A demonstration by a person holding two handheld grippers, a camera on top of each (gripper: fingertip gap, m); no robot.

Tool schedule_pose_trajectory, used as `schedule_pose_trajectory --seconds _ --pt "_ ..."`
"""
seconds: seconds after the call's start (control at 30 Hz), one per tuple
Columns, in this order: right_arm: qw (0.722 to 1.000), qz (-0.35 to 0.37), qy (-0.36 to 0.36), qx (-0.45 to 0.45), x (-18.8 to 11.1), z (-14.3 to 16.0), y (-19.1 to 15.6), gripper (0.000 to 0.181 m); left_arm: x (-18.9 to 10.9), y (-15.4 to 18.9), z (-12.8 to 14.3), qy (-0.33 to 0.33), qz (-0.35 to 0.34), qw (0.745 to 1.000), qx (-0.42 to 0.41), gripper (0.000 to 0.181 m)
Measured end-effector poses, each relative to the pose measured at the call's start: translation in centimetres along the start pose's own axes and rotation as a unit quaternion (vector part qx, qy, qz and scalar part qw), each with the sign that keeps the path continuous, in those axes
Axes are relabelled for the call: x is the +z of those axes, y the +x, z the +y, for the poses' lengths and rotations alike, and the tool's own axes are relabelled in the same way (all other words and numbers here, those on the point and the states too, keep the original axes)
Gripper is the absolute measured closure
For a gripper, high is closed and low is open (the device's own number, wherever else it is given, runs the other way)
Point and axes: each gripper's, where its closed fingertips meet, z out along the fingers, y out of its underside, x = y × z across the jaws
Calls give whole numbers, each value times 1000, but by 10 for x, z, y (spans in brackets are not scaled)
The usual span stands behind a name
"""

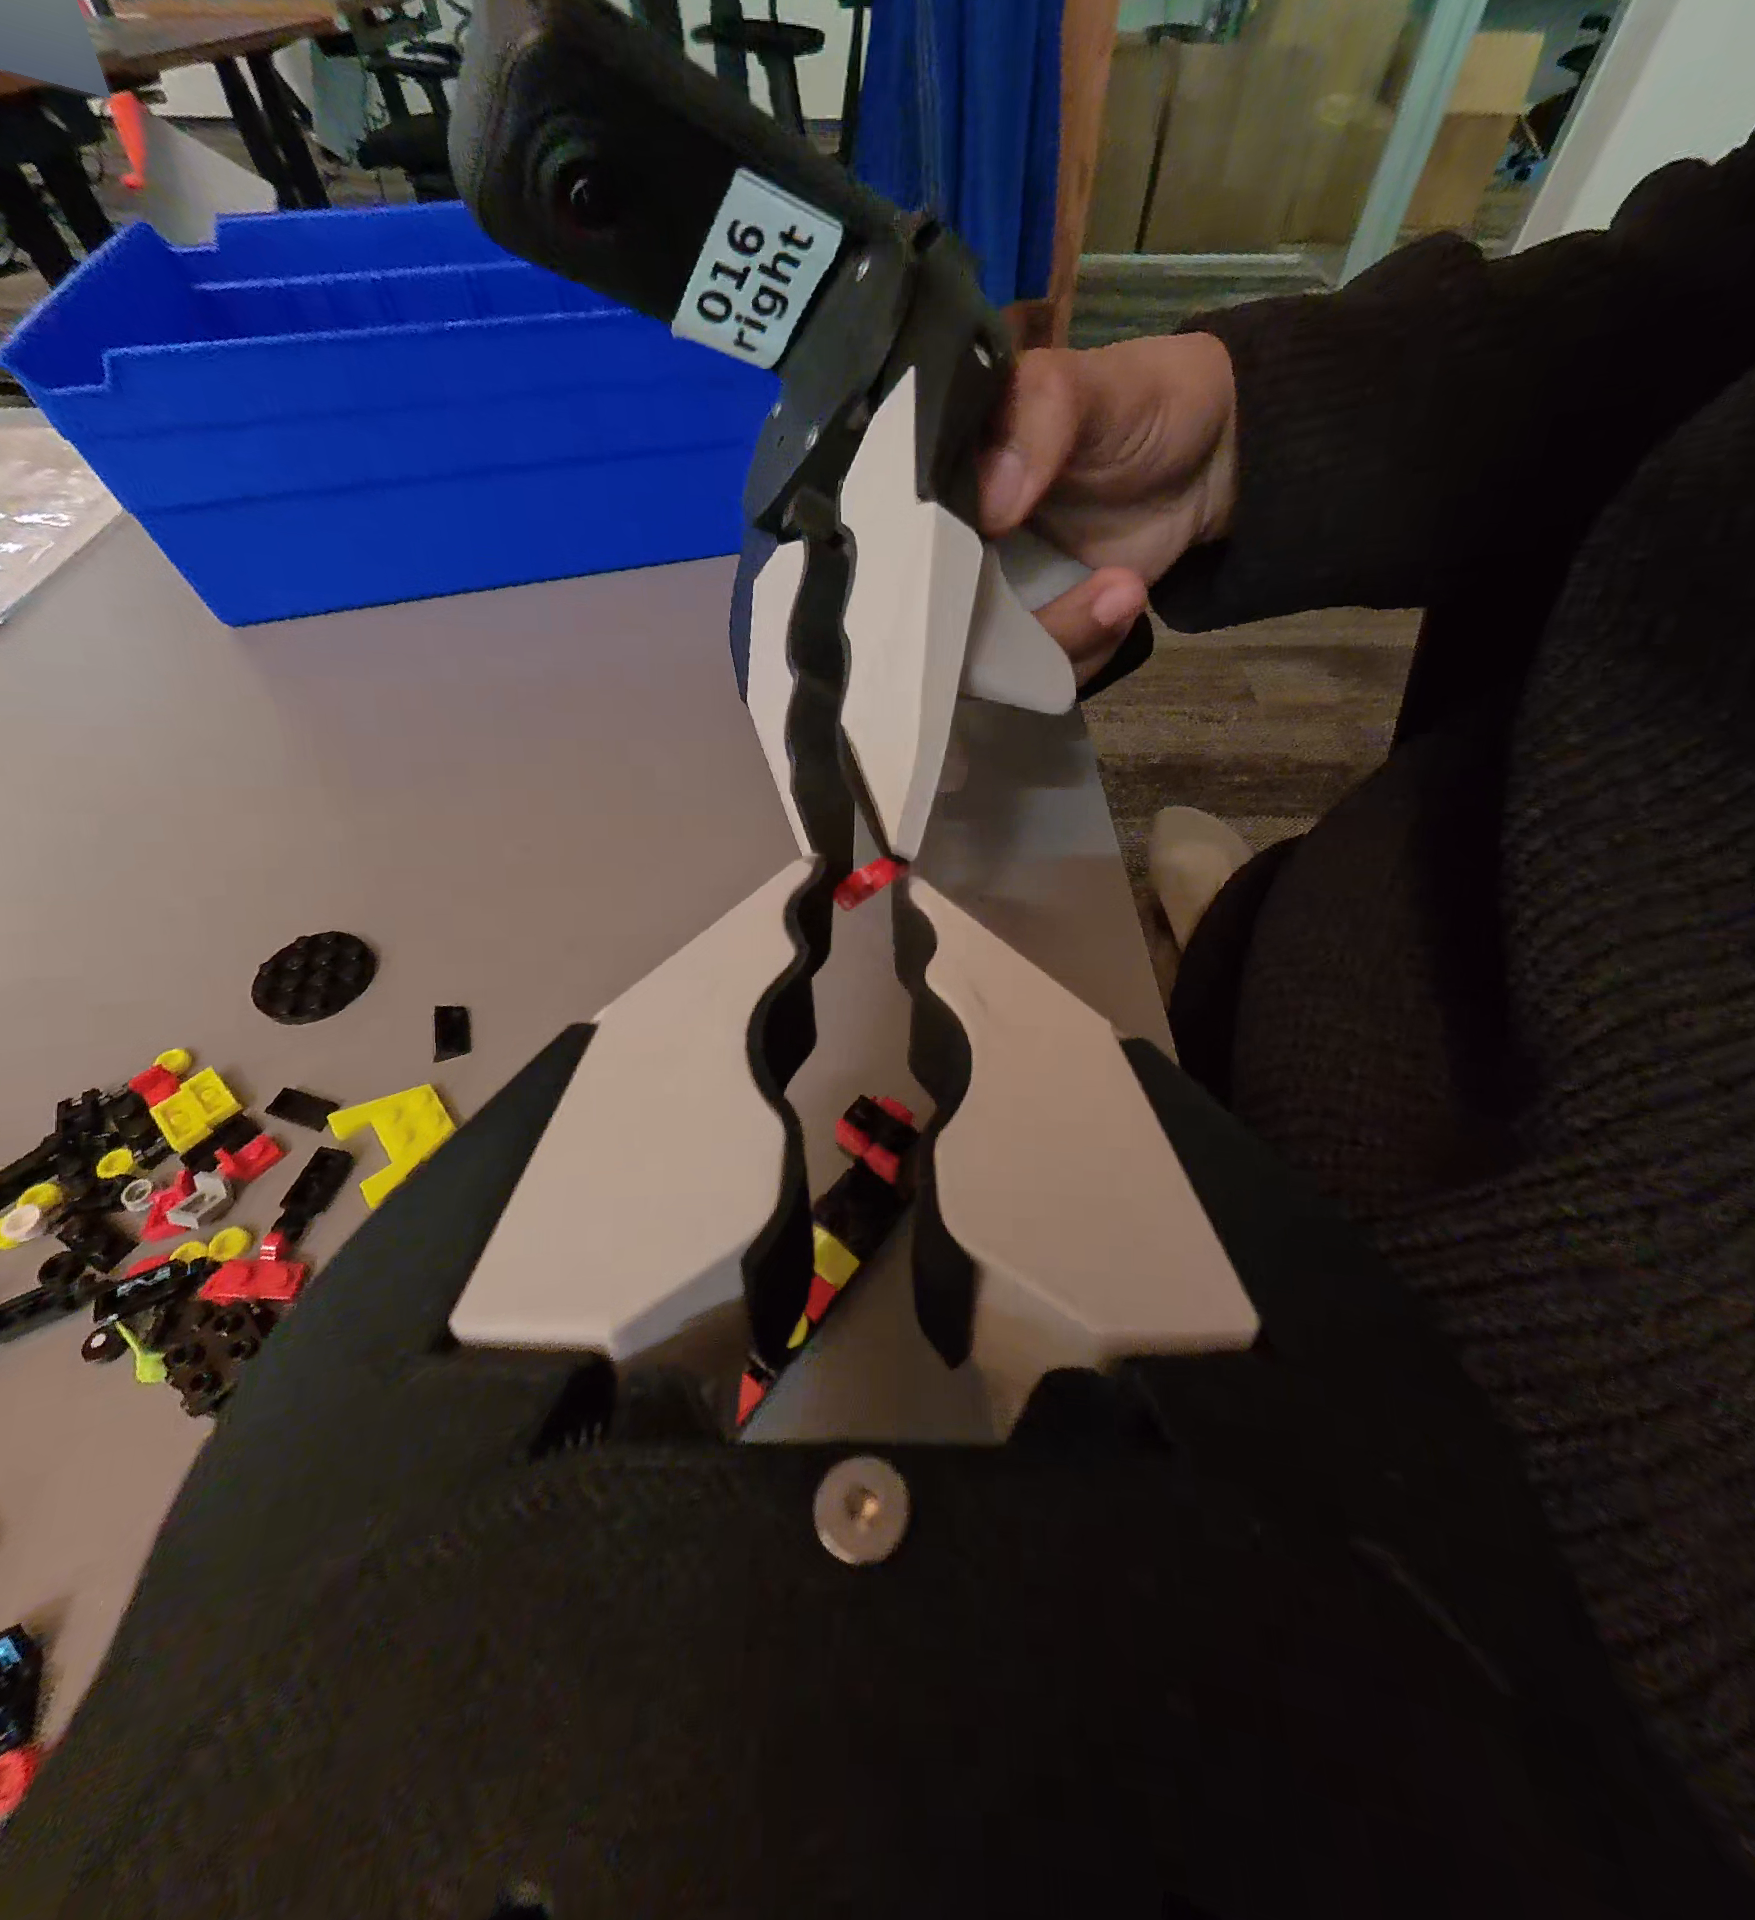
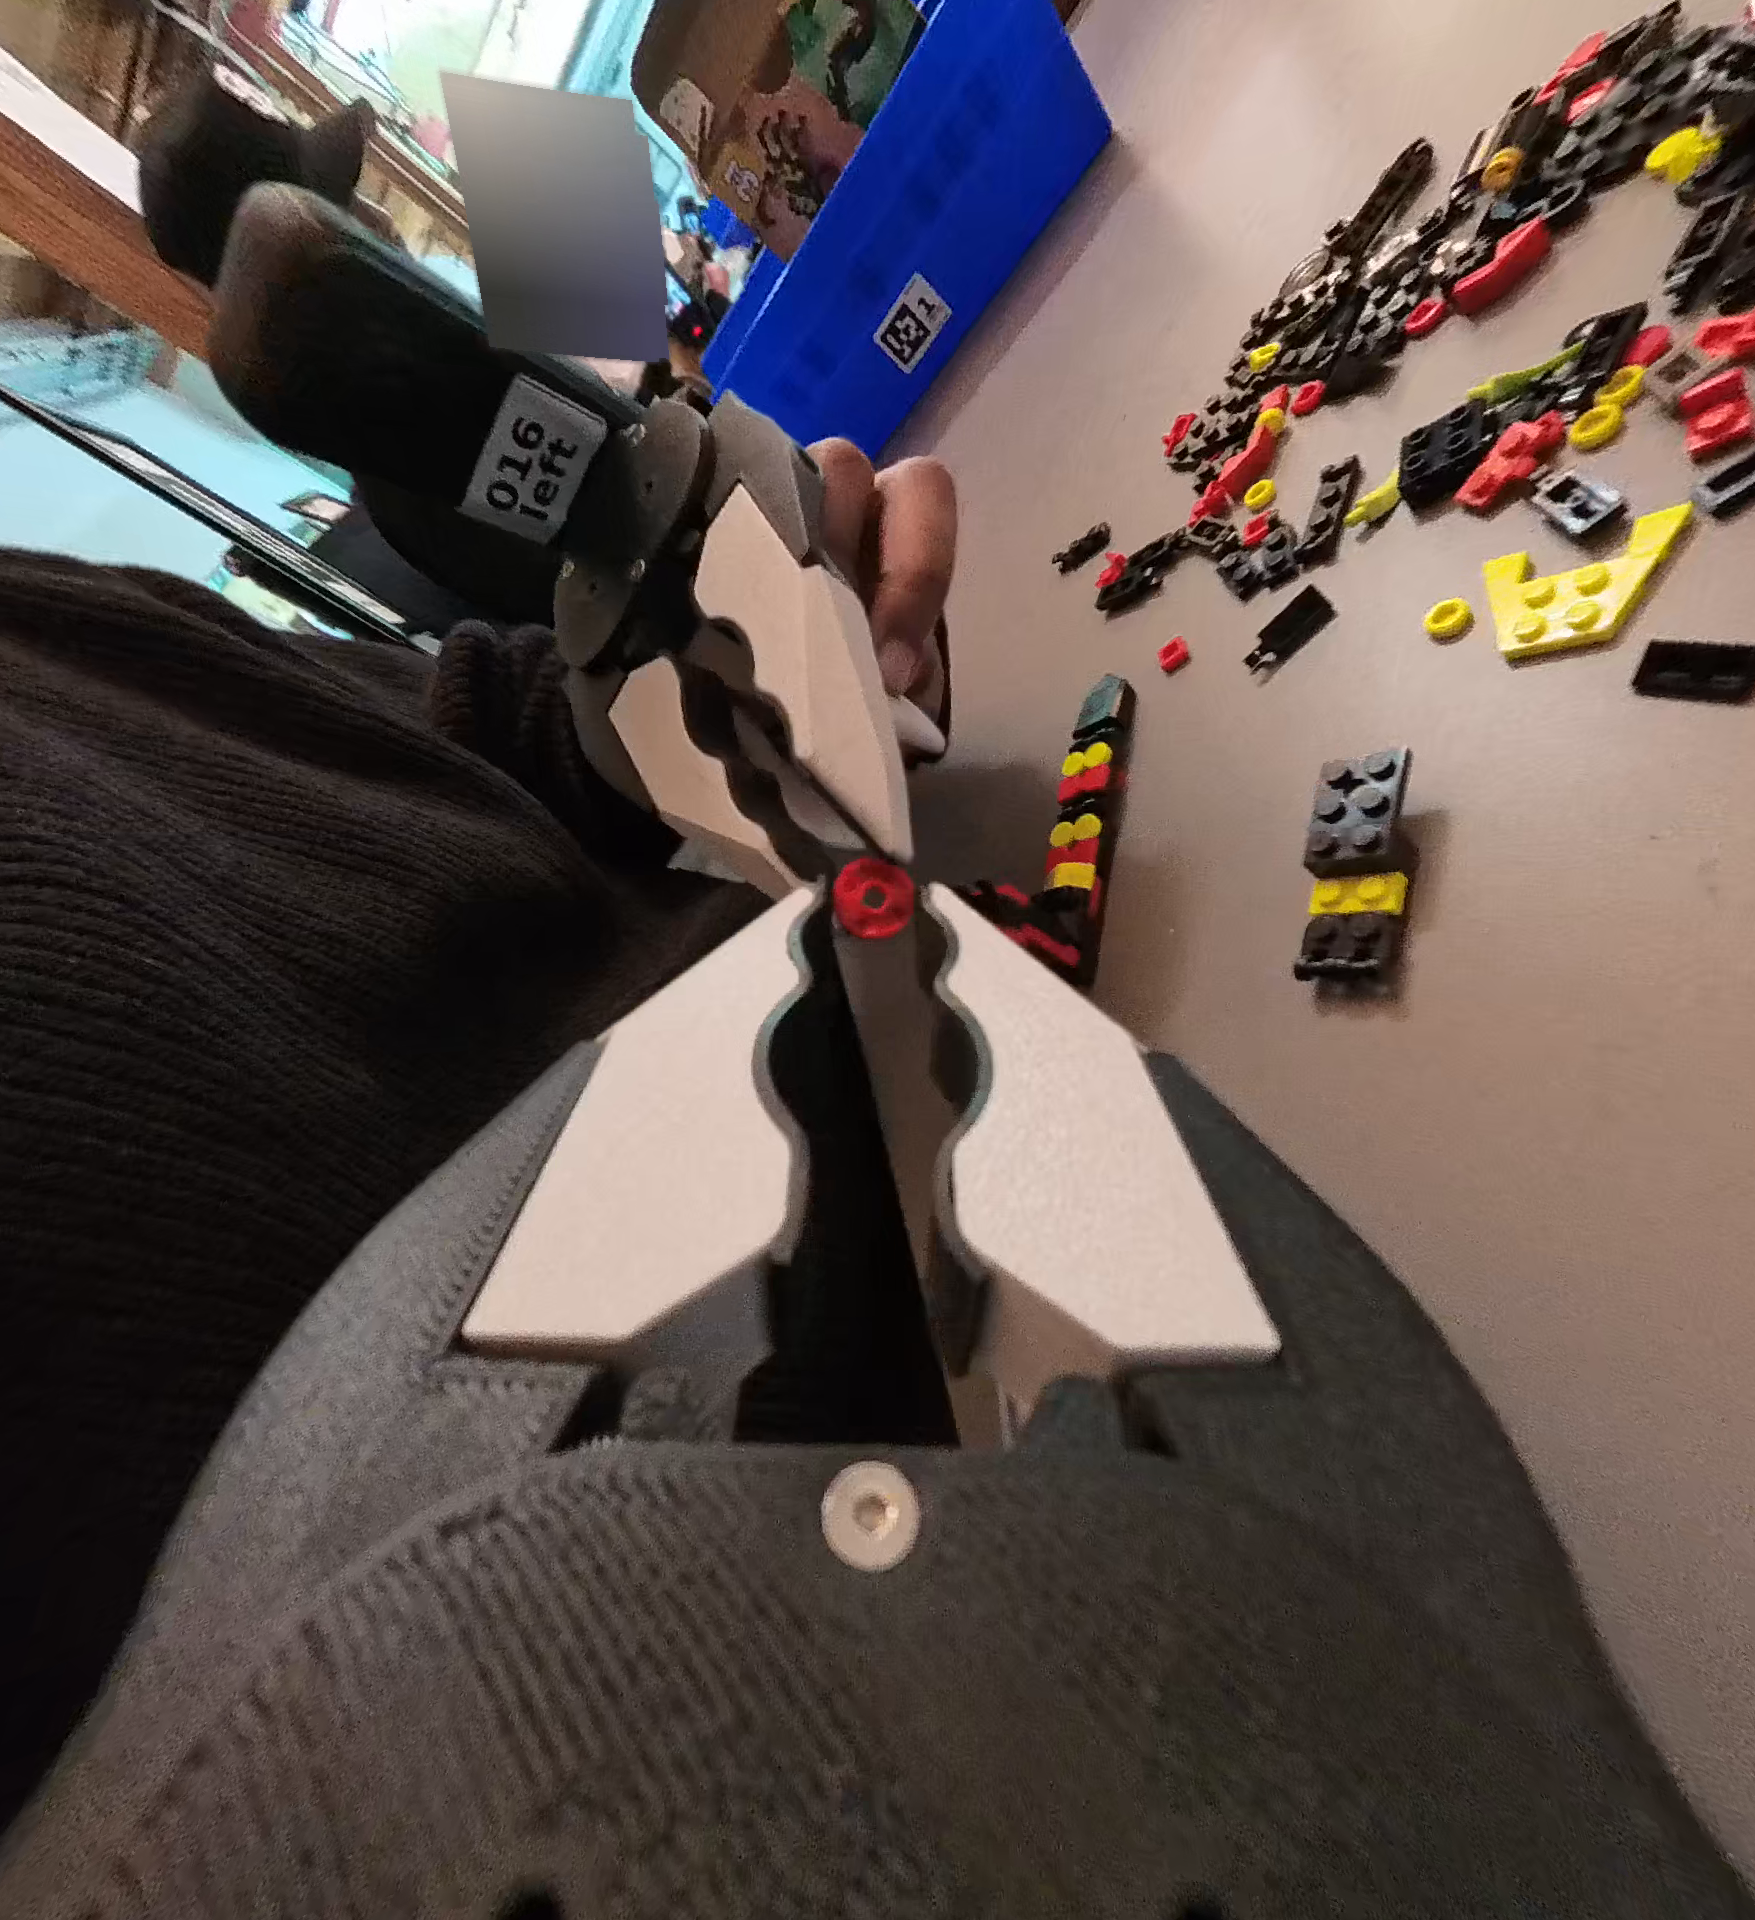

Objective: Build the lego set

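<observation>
While the grey table [image 2: 1475,1299] is spread with loose bricks [image 2: 1538,343], a long black-yellow-red strip [image 2: 1086,821] is seen lying near its edge. Tip to tip, the right gripper [image 2: 868,899] and left gripper [image 1: 857,888] are met above it, both narrowly closed on one small red round piece [image 2: 873,899].

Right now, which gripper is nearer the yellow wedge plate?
Left. The left gripper is beside the yellow wedge plate; the right gripper comes in from the table edge, farther away, both meeting at the red round piece.
</observation>
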Motion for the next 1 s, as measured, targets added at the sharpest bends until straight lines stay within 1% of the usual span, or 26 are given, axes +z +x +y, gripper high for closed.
schedule_pose_trajectory --seconds 0.13,0.27,0.33,0.4,0.43,0.47,0.5,0.57,0.6,0.67,0.73,0.8,0.83,0.9,1.0 --pt "999 -25 15 30 -2 -4 -3 167 -2 -2 -1 3 -8 1000 -1 177" --pt "999 -18 23 25 -2 -6 -1 167 -2 -5 -1 6 -7 1000 -30 178" --pt "999 10 38 5 -5 -12 5 167 -2 -13 -1 11 -13 997 -73 178" --pt "995 71 56 -42 -12 -20 16 161 -2 -24 -1 20 -22 988 -149 178" --pt "989 109 62 -81 -17 -25 22 159 -2 -29 -1 26 -17 980 -195 178" --pt "978 152 65 -130 -23 -30 25 156 -2 -32 -1 31 -10 969 -247 178" --pt "959 199 62 -190 -28 -34 28 152 -2 -36 1 33 -3 952 -303 178" --pt "904 284 41 -318 -33 -39 28 151 -2 -38 1 44 29 913 -404 178" --pt "874 314 25 -371 -32 -39 26 152 -1 -37 2 47 43 892 -447 179" --pt "825 347 -14 -446 -23 -33 24 153 0 -34 1 54 82 851 -515 178" --pt "791 359 -45 -494 -13 -26 22 152 0 -30 -1 63 113 814 -567 178" --pt "766 362 -60 -528 -8 -24 19 151 0 -28 0 65 133 788 -598 178" --pt "759 362 -65 -538 -7 -23 17 152 0 -28 -1 68 139 779 -608 178" --pt "753 360 -71 -546 -6 -21 16 155 -1 -26 -2 71 152 765 -621 178" --pt "752 358 -72 -549 -5 -20 16 159 -1 -25 -3 72 162 756 -630 178"
